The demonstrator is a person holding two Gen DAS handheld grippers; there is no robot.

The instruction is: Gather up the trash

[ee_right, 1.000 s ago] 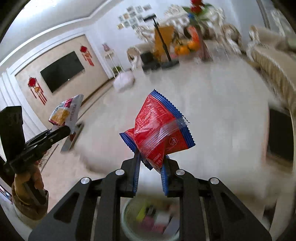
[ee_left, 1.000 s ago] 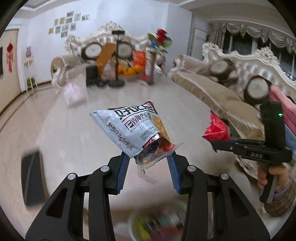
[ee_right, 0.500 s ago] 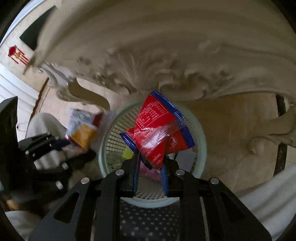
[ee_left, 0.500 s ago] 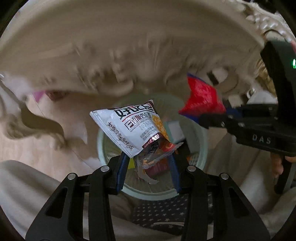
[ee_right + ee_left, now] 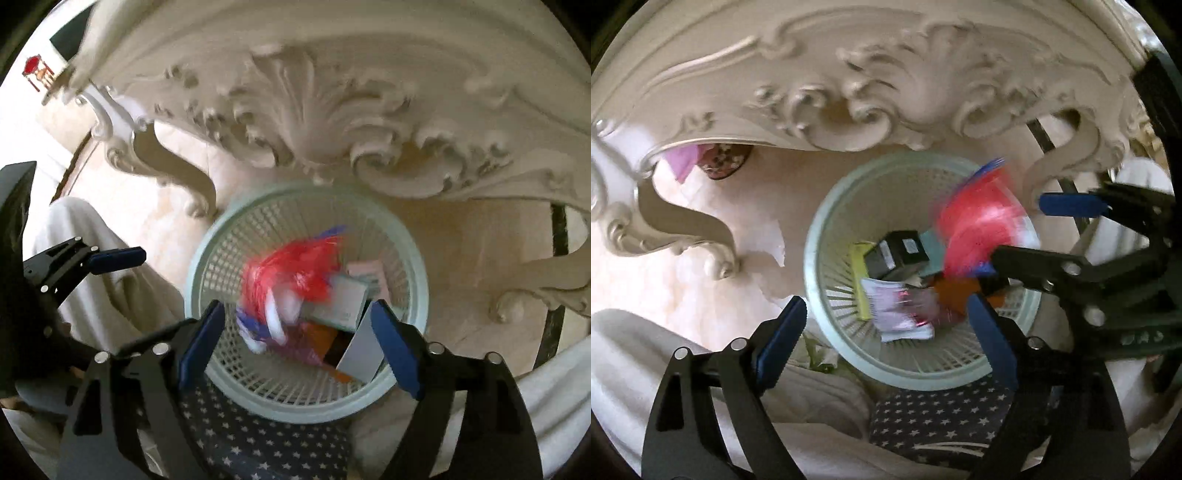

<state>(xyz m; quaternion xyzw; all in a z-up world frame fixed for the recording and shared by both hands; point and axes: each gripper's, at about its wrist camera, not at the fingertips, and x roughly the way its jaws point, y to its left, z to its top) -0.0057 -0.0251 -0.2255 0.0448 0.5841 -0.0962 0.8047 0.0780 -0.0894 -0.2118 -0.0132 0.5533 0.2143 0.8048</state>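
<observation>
A pale green mesh waste basket (image 5: 827, 332) stands on the floor under a carved cream table; it also shows in the right wrist view (image 5: 417, 273). My left gripper (image 5: 886, 332) is open and empty above its near rim. My right gripper (image 5: 299, 339) is open above the basket and also shows at the right of the left wrist view (image 5: 1034, 229). The red and blue snack wrapper (image 5: 291, 273) is a blur, falling free between the right fingers into the basket; it also shows in the left wrist view (image 5: 979, 229). The white snack bag (image 5: 901, 314) lies blurred inside among boxes.
The carved table apron (image 5: 871, 92) overhangs the basket's far side, with curved legs (image 5: 683, 225) to the left and right (image 5: 535, 273). A star-patterned dark cloth (image 5: 942, 417) and white fabric (image 5: 701, 343) lie on the near side. A black box (image 5: 897, 254) sits in the basket.
Both grippers swung down from the room view to over the basket, then opened. The white bag dropped from the left gripper into the basket; the red wrapper is falling from the right.
</observation>
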